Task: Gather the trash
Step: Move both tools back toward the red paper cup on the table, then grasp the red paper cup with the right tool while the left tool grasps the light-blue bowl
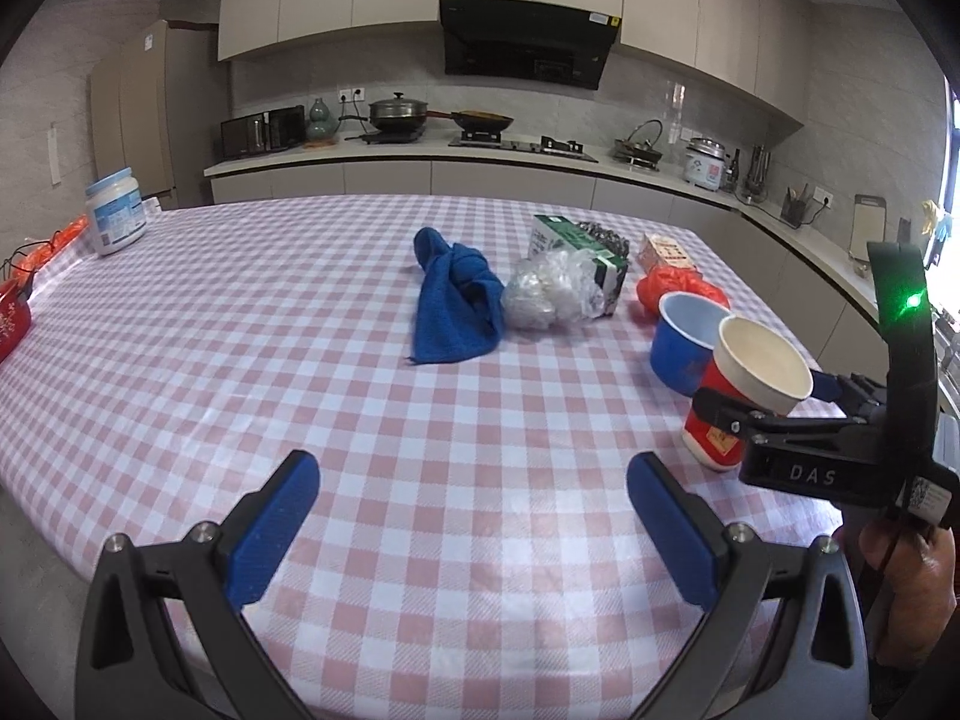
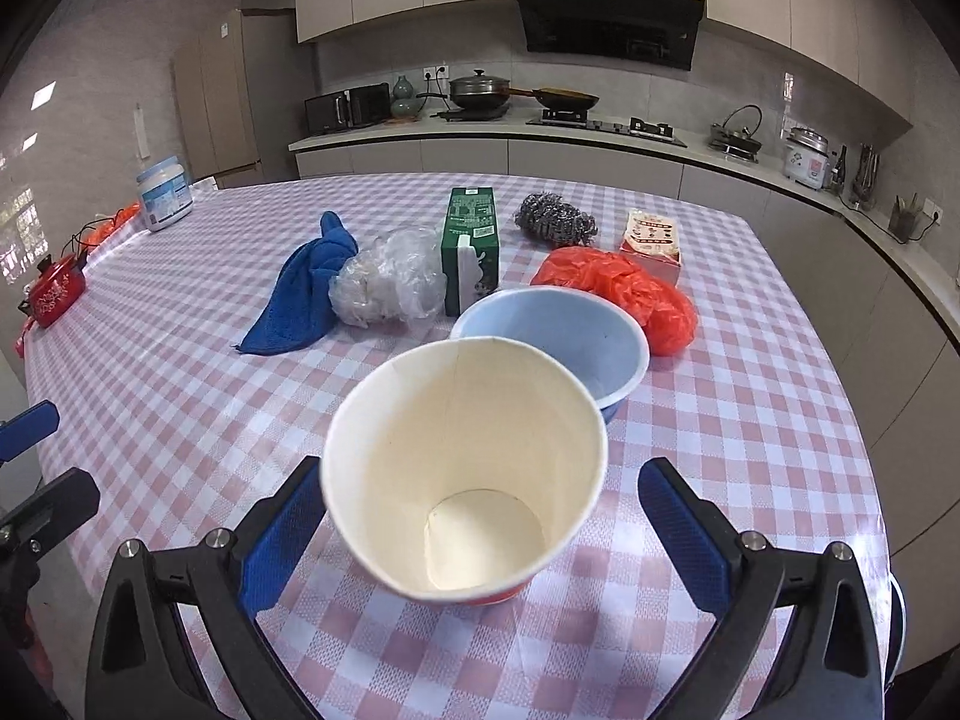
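Right gripper [image 2: 480,534] straddles the red-and-white paper cup [image 2: 465,468] near the tabletop's right edge, jaws spread w/ a gap on the right side, so not pinched yet imo. Cup tilts toward the cam, prob lined up for grabbing. Left gripper [image 1: 474,516] hangs wide apart, empty. Blue bowl [image 2: 558,342] partly hidden behind the cup; can't tell if they touch.

Table [image 2: 180,396] in pink-and-white checked cloth, bearing blue towel [image 2: 306,288], crumpled clear plastic [image 2: 390,285], green carton [image 2: 471,246], steel scourer [image 2: 555,219], orange bag [image 2: 624,294], blue bowl [image 2: 558,336], paper cup [image 2: 462,468], far-left white jar [image 2: 163,192], red pot [image 2: 54,294].
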Demonstrator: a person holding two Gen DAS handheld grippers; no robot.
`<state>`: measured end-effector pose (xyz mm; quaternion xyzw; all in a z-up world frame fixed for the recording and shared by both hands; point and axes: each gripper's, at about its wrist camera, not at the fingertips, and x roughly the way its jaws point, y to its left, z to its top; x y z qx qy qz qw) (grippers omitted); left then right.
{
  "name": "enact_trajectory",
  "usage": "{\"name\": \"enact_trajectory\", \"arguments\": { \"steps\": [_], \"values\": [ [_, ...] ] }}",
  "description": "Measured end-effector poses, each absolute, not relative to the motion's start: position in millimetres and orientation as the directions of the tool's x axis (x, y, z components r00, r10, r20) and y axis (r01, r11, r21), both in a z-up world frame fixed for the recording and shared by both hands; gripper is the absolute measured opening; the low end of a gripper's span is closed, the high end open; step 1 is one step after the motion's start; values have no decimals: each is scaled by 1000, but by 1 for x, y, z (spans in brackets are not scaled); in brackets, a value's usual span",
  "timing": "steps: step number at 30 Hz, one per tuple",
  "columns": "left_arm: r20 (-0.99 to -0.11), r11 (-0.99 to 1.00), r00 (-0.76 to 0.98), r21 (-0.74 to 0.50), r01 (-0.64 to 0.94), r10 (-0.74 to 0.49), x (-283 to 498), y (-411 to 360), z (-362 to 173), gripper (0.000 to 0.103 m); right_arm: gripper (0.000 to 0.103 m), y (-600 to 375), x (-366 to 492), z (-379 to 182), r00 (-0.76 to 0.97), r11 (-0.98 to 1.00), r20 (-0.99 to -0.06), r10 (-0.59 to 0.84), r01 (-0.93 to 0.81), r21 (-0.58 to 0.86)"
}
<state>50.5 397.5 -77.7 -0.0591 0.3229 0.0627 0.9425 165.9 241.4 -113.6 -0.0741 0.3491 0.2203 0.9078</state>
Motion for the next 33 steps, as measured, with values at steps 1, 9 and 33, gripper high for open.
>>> {"name": "enact_trajectory", "arguments": {
  "steps": [1,9,33],
  "values": [
    [-618,986,783,-72,-148,72,54,394,-78,103,94,239,167,-114,659,892,-667,347,-452,17],
    [-625,993,780,-86,-83,11,85,354,-88,103,65,190,178,-114,667,910,-673,320,-415,22],
    [-728,988,681,-29,-150,82,200,240,-101,98,65,107,290,-117,583,852,-701,411,-519,68]
  ]
}}
